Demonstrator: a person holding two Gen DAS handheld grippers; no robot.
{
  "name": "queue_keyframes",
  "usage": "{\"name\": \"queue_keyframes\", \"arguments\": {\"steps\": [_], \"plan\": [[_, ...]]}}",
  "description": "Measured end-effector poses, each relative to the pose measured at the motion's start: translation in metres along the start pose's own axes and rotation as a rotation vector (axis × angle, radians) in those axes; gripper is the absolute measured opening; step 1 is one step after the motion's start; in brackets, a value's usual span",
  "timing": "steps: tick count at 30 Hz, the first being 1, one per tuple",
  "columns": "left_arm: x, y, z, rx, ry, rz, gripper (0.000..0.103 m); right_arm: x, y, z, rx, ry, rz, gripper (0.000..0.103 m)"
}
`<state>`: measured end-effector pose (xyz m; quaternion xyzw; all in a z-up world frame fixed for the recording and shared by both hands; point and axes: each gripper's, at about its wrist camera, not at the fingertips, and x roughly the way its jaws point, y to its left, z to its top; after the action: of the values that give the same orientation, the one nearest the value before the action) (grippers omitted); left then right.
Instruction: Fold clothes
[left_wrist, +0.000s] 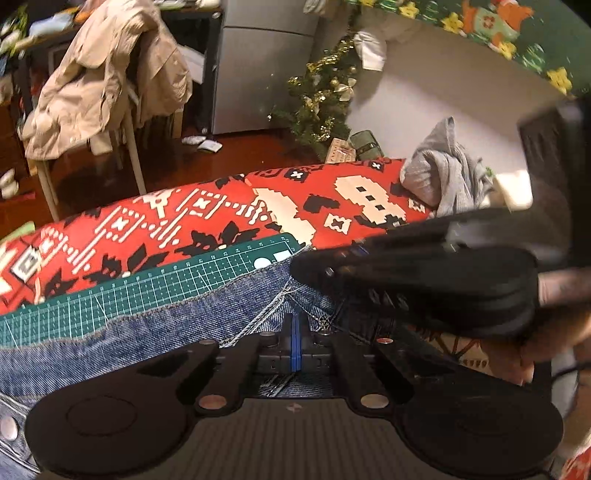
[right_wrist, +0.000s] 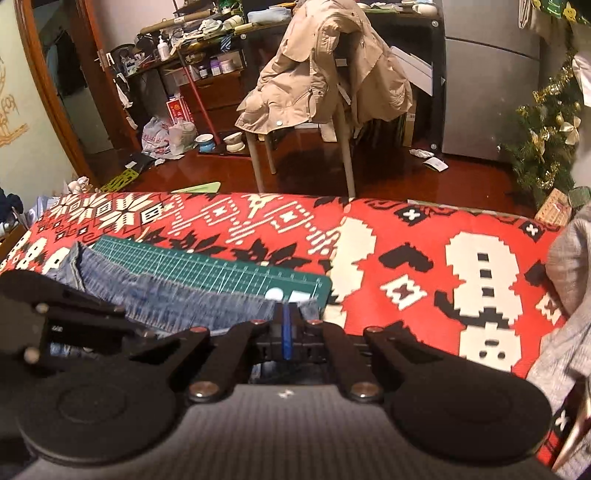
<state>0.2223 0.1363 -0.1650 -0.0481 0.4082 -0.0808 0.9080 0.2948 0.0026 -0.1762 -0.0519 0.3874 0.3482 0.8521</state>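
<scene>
Blue denim jeans (left_wrist: 155, 332) lie on a green cutting mat (left_wrist: 147, 284) on the table. My left gripper (left_wrist: 295, 325) is shut, and the stitched seams of the denim bunch up at its tips. In the left wrist view my right gripper (left_wrist: 369, 273) comes in from the right, blurred, with its tip at the jeans' far edge. In the right wrist view the right gripper (right_wrist: 286, 314) is shut, pinching the frayed edge of the jeans (right_wrist: 184, 299) over the mat (right_wrist: 221, 266). The left gripper (right_wrist: 122, 314) shows at the left, low on the denim.
A red patterned tablecloth (right_wrist: 406, 258) covers the table. A crumpled grey garment (left_wrist: 443, 177) lies at the right end (right_wrist: 569, 288). Behind the table are a chair draped with a beige coat (right_wrist: 325, 74), a small Christmas tree (left_wrist: 325, 99) and a cluttered floor.
</scene>
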Motion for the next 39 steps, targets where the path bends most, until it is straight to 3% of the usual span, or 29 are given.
{"name": "queue_keyframes", "arguments": {"steps": [5,7,10,16,19,21,25,32,39], "plan": [[-0.001,0.002,0.001,-0.013,0.007,0.0,0.003,0.003,-0.014,0.007,0.066,-0.025,-0.024,0.0],[-0.005,0.002,0.002,-0.032,0.003,0.015,0.001,-0.003,-0.021,0.011,0.092,-0.032,-0.088,0.0],[-0.015,-0.003,0.0,-0.031,-0.02,0.009,0.0,-0.025,-0.026,0.01,0.089,-0.03,-0.085,0.0],[-0.026,-0.021,-0.01,-0.003,0.007,-0.084,0.001,-0.062,-0.002,-0.028,-0.036,0.065,-0.021,0.0],[-0.022,-0.034,-0.018,0.051,0.033,-0.061,0.001,-0.06,0.009,-0.05,-0.099,0.116,-0.045,0.0],[-0.021,-0.04,-0.023,0.075,0.047,-0.042,0.001,-0.062,0.008,-0.06,-0.1,0.099,-0.055,0.0],[-0.034,-0.044,-0.033,0.104,0.057,-0.057,0.001,-0.073,0.009,-0.068,-0.141,0.13,-0.072,0.0],[-0.059,-0.044,-0.043,0.058,0.06,-0.054,0.002,-0.081,0.011,-0.067,-0.123,0.153,-0.079,0.0],[-0.087,-0.057,-0.076,0.029,0.112,-0.077,0.002,-0.122,0.017,-0.097,-0.075,0.211,-0.124,0.0]]}}
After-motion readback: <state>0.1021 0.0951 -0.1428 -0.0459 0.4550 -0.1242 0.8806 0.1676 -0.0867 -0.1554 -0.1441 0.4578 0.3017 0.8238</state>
